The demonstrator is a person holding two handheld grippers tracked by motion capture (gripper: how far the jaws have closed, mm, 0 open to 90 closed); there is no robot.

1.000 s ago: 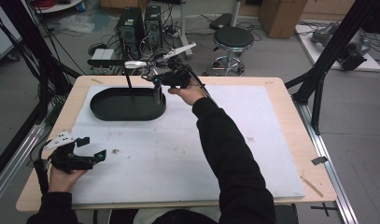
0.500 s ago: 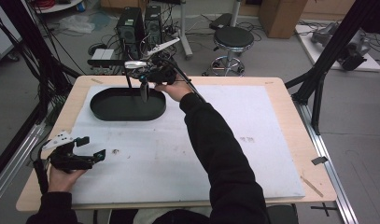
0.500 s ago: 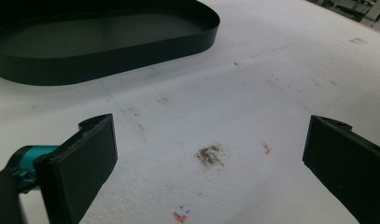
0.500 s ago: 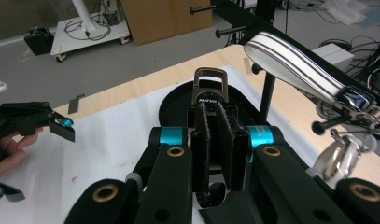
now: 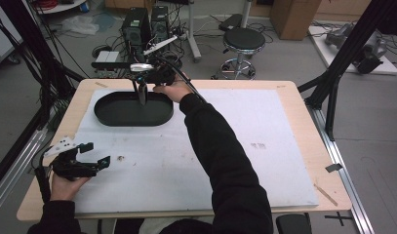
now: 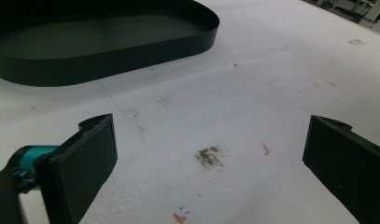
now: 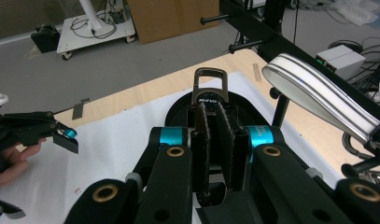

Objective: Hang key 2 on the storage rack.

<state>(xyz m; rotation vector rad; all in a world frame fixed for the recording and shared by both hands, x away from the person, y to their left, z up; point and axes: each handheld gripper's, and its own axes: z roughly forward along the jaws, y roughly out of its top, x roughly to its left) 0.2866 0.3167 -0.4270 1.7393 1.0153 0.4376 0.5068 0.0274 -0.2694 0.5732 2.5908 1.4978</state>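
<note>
High view, right gripper (image 5: pixel 142 92) arm outstretched over black tray (image 5: pixel 108 117), clamping metal clasp (image 7: pixel 209 88).

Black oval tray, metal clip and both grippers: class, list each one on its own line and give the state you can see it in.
Black oval tray: lying flat on the white mat, nothing in it.
Metal clip: clamped upright between the right gripper's jaws, hanging over the tray.
Right gripper: shut on the clip.
Left gripper: open, jaws wide apart just above the mat, holding nothing.
</note>
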